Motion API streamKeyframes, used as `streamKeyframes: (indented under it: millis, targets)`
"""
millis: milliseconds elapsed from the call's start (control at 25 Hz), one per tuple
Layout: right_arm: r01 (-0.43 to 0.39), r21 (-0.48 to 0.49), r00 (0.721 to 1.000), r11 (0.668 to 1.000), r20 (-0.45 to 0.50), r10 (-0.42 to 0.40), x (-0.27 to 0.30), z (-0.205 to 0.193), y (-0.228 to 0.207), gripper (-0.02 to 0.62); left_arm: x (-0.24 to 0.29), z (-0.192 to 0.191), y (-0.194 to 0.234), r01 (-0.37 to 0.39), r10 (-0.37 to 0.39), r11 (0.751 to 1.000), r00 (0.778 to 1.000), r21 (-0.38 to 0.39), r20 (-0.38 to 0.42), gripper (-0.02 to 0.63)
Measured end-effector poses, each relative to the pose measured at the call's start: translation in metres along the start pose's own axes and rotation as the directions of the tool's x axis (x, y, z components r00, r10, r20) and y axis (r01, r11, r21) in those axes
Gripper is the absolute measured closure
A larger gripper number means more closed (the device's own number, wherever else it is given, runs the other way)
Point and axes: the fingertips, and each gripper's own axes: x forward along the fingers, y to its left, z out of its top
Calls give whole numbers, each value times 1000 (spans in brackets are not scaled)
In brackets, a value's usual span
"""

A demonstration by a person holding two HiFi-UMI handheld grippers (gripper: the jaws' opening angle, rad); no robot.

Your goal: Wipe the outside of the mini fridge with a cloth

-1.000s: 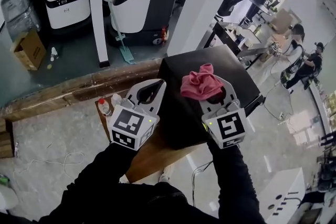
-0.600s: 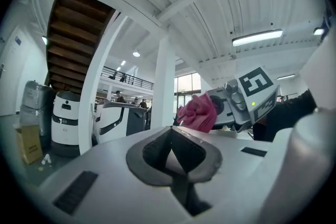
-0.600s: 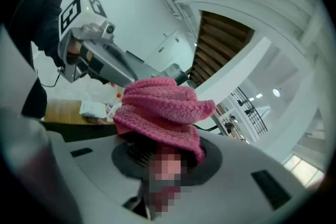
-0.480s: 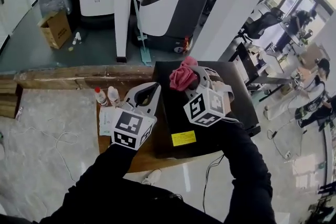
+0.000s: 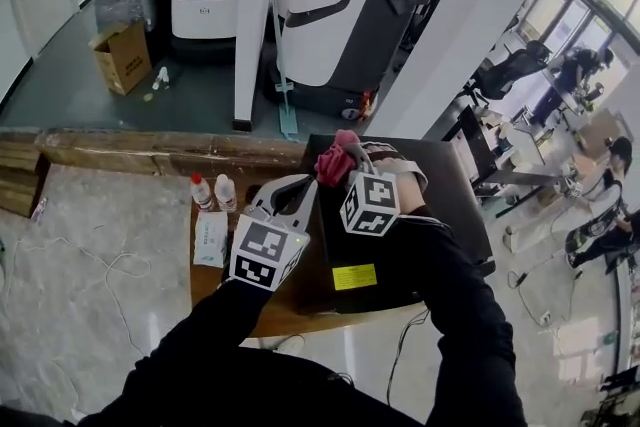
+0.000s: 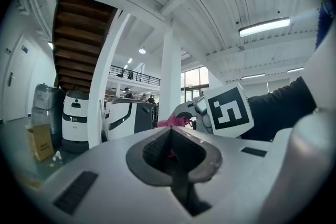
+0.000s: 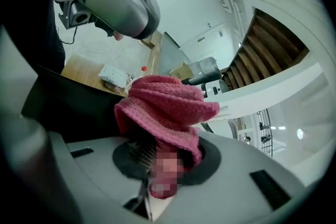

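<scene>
Right gripper [image 5: 349, 163] is clamped on the pink cloth [image 5: 333, 167], which sits bunched at the far-left edge of the fridge [image 5: 452, 185] top. Whether it's pressed on the surface or just above it, can't tell. Left gripper [image 5: 299, 190] has its jaws together w/ nothing in them and hangs just beside the fridge's left side, over the desk [image 5: 205, 277].

Progress, judging by position: wiping looks to be at the top panel only. No streaks or wet marks show what's been covered (black finish hides it). Sides, front and probably the rest of the top are left.
</scene>
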Motion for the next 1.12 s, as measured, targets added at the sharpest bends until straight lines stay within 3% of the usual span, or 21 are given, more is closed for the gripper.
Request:
streamKeyframes:
  millis: [320, 560, 800, 1120]
  targets:
    - [-19, -21, 999, 1000, -46, 18, 0, -20, 2, 514, 20, 7, -6, 55, -55, 998, 998, -6, 12, 600]
    - [-30, -73, 999, 997, -28, 28, -12, -49, 8, 514, 41, 19, -32, 32, -32, 999, 999, 30, 9, 600]
    - [-79, -130, 997, 988, -26, 77, -28, -104, 8, 514, 73, 34, -71, -27, 27, 999, 999, 43, -17, 600]
    - [-110, -195, 994, 975, -33, 105, -56, -201, 14, 514, 124, 35, -149, -48, 52, 996, 997, 70, -57, 600]
